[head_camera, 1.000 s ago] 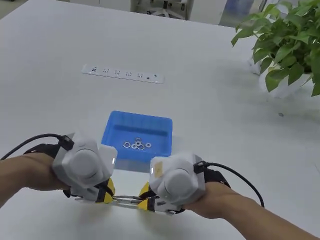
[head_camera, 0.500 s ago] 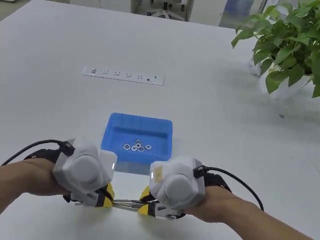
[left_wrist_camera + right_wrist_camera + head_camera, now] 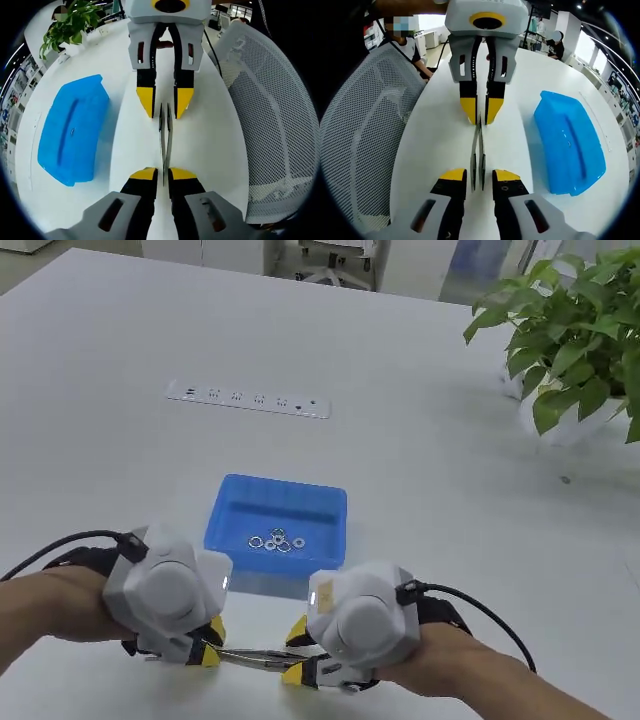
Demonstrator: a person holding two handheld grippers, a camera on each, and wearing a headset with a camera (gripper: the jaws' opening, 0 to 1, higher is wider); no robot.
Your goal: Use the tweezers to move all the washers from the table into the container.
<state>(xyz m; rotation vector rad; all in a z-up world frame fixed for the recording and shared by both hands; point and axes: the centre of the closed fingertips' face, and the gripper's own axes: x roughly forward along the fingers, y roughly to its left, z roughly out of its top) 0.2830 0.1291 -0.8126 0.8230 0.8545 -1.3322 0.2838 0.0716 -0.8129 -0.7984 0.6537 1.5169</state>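
Note:
Thin metal tweezers (image 3: 250, 658) hang level between my two grippers, which face each other near the table's front edge. My left gripper (image 3: 205, 650) is shut on the tweezers' joined end (image 3: 164, 170). My right gripper (image 3: 295, 665) stands with its jaws on either side of the two spread arms (image 3: 477, 160), a small gap on each side. The blue container (image 3: 277, 525) lies just beyond the grippers with several washers (image 3: 278, 540) inside. It shows as a blue tub (image 3: 70, 135) in the left gripper view and a blue tub (image 3: 570, 145) in the right gripper view.
A white power strip (image 3: 248, 400) lies further back on the white table (image 3: 420, 470). A potted plant (image 3: 575, 330) stands at the far right. A mesh office chair (image 3: 270, 110) sits off the table's near edge.
The head camera has shifted a little. Both grippers keep facing each other with the tweezers between them, slightly nearer the front edge.

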